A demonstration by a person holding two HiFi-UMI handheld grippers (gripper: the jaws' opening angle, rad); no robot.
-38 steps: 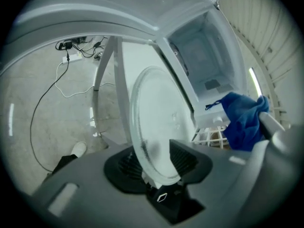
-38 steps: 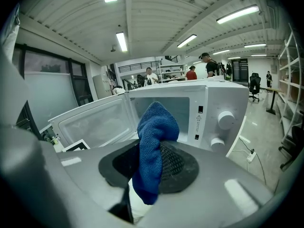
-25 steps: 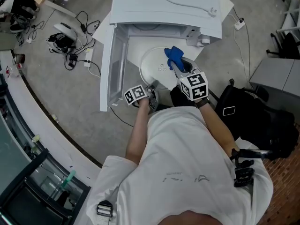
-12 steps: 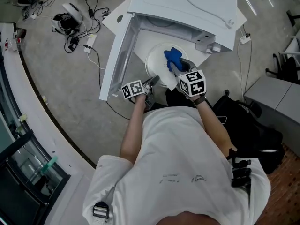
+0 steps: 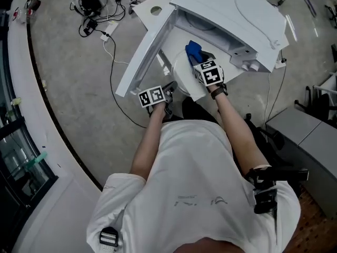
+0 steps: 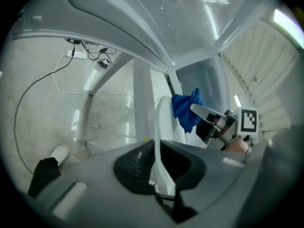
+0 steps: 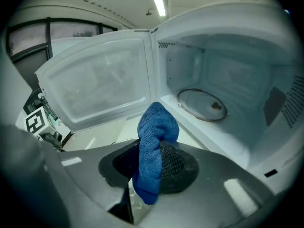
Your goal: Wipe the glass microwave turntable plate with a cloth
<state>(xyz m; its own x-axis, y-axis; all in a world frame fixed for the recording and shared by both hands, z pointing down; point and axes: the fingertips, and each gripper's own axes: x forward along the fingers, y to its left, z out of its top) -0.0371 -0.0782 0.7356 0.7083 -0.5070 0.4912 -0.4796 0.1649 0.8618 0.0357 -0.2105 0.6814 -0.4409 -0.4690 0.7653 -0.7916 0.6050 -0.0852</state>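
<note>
The glass turntable plate (image 5: 185, 86) is held in front of the open microwave (image 5: 237, 15). My left gripper (image 5: 167, 91) grips its near rim; its jaws have just been closing, with the plate between them. In the left gripper view the plate (image 6: 159, 122) stands edge-on between the jaws of the left gripper (image 6: 159, 163). My right gripper (image 5: 197, 62) is shut on a blue cloth (image 5: 194, 50) at the plate's far side. In the right gripper view the cloth (image 7: 154, 137) bulges out of the right gripper (image 7: 147, 172).
The microwave door (image 5: 145, 51) hangs open to the left. Inside the cavity lies the roller ring (image 7: 202, 103). Cables and plugs (image 5: 97, 9) trail on the floor at the left. A grey cabinet (image 5: 308, 136) stands at the right.
The right gripper with the cloth has moved across the plate toward the microwave's opening. The left gripper stays at the plate's near rim. The head camera has swung.
</note>
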